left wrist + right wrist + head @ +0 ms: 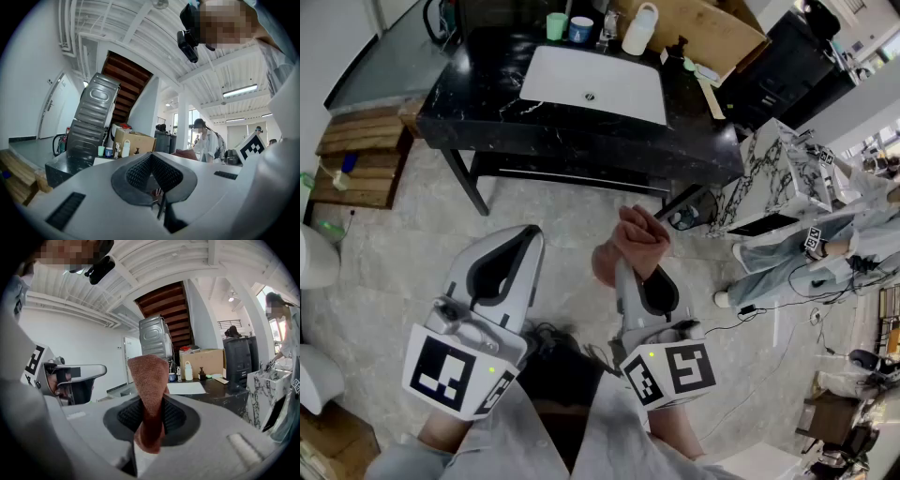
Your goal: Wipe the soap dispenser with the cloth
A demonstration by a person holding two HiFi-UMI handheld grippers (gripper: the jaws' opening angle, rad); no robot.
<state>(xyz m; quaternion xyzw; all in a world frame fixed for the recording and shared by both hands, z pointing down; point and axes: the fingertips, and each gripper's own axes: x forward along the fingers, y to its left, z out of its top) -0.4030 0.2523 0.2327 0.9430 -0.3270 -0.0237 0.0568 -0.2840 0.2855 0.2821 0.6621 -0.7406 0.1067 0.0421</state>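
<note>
Cloth (633,242), reddish-brown, stands upright in the right gripper (625,267), whose jaws are clamped on it, on the near side of the black counter (581,141) and short of its front edge. The left gripper (525,242) is also on the near side of the counter, jaws together with nothing between them. At the counter's far right corner, beyond the white sink (609,94), stands the dark pump soap dispenser (679,49). A white bottle (639,30) is just beside it.
</note>
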